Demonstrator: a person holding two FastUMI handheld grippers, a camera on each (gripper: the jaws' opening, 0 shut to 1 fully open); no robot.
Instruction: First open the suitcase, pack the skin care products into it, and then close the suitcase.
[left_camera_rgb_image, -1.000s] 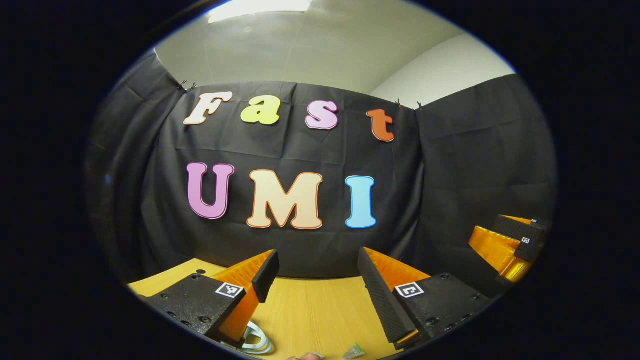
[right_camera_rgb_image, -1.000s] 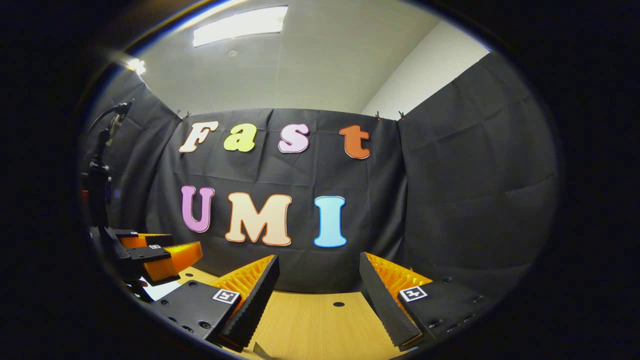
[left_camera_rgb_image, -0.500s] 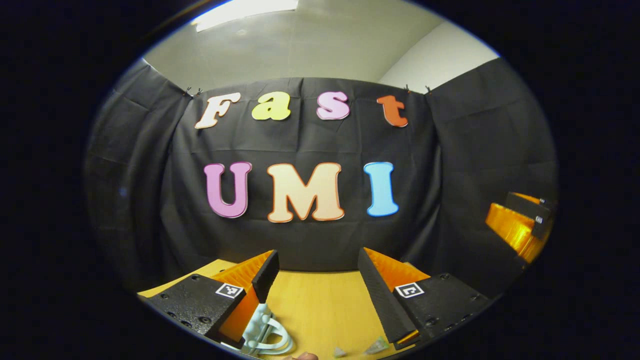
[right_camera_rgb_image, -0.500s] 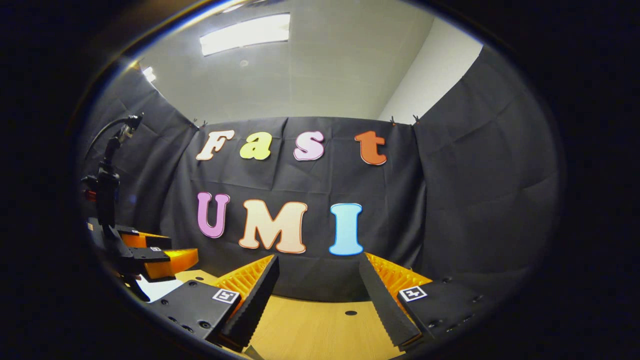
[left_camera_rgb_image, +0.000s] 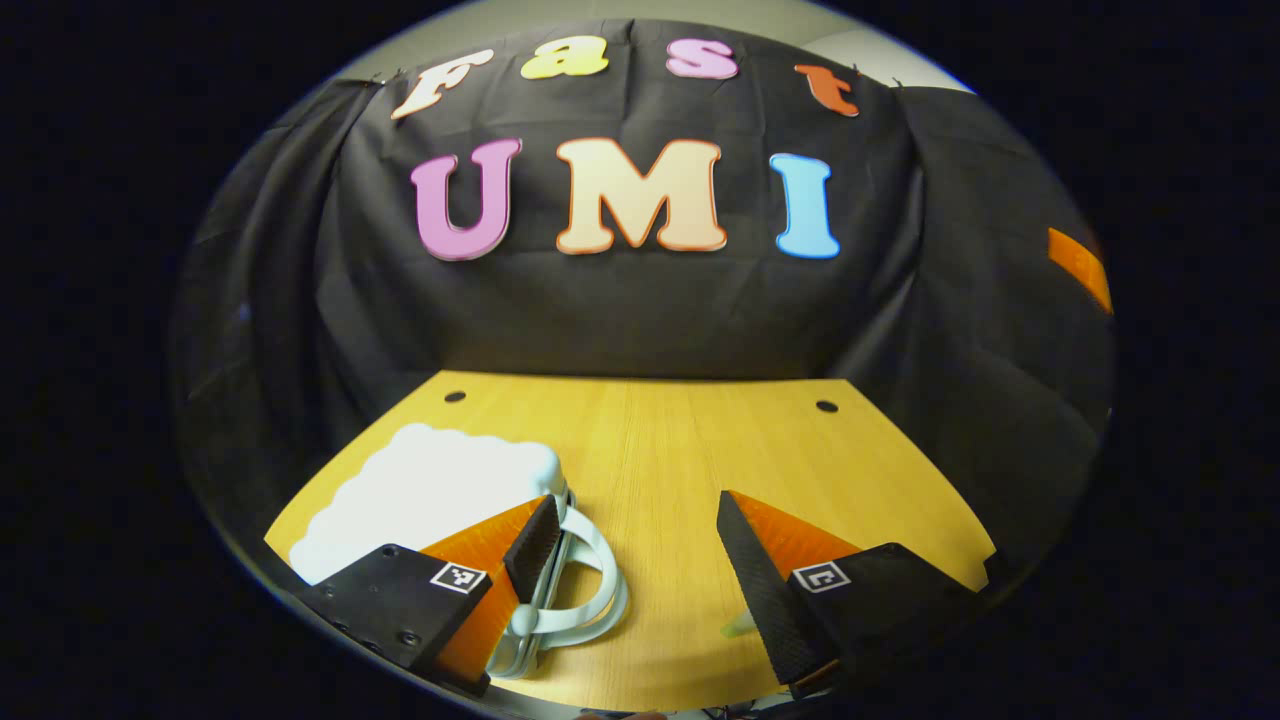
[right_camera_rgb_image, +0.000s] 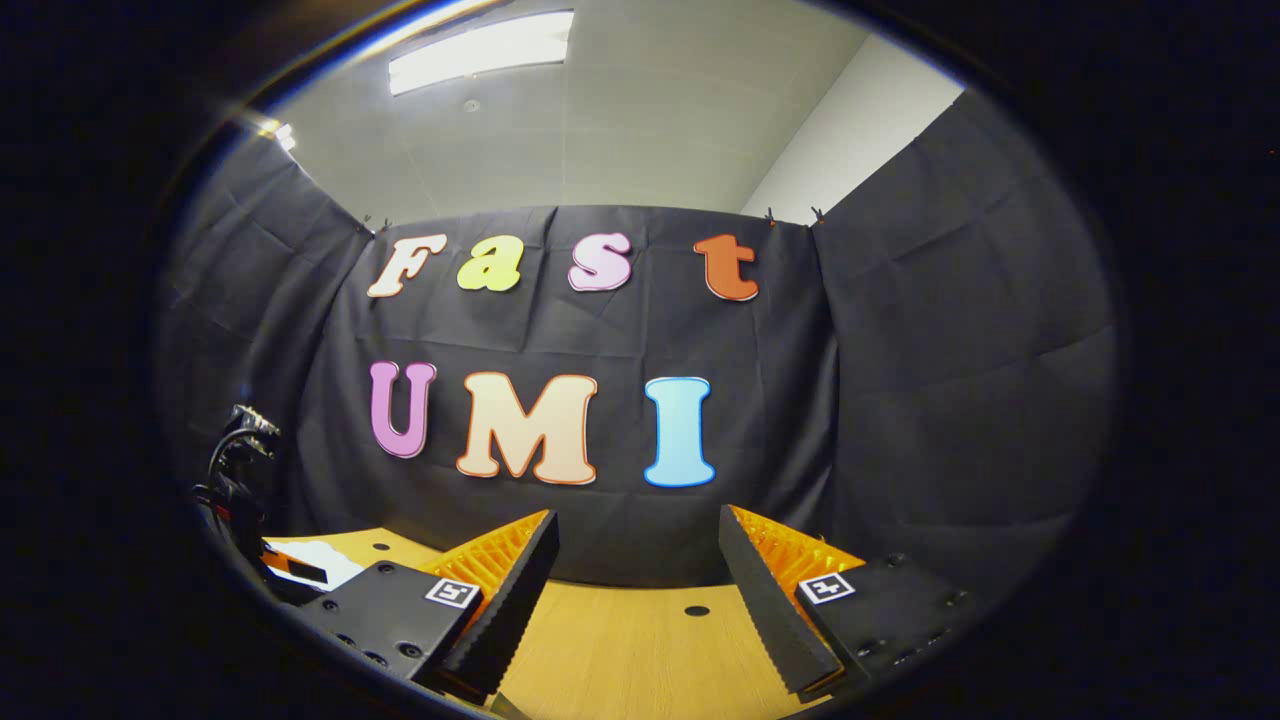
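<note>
A: Between the left claw (left_camera_rgb_image: 630, 540) fingers it's bare wood, the 2 of them spread wide and gripping nothing, hovering low over the tabletop (left_camera_rgb_image: 680, 450).

B: And the pale suitcase (left_camera_rgb_image: 420, 495)?

A: Lying flat on the tabletop toward the left of the left gripper view, lid closed, scalloped edge showing. Its looped handle (left_camera_rgb_image: 585, 590) curls out beside the claw's left finger (left_camera_rgb_image: 530, 548), very close to that pad, though I cannot tell if they touch.

B: Anything near the other finger?

A: A small pale-green smudge (left_camera_rgb_image: 738, 626) just at the inner edge of the right finger, too blurred to name. Farther out, 2 dark holes (left_camera_rgb_image: 826, 406) sit near the tabletop's back edge, and an orange sliver of the other claw peeks in at the far right.

B: Over to the right claw (right_camera_rgb_image: 638, 575), then.

A: Also parted wide, nothing between the ribbed fingers, held level above the tabletop. Off to its left, at the edge of the right gripper view, the left unit's dark body and cables (right_camera_rgb_image: 235, 480) sit low beside a white patch of the suitcase.
</note>
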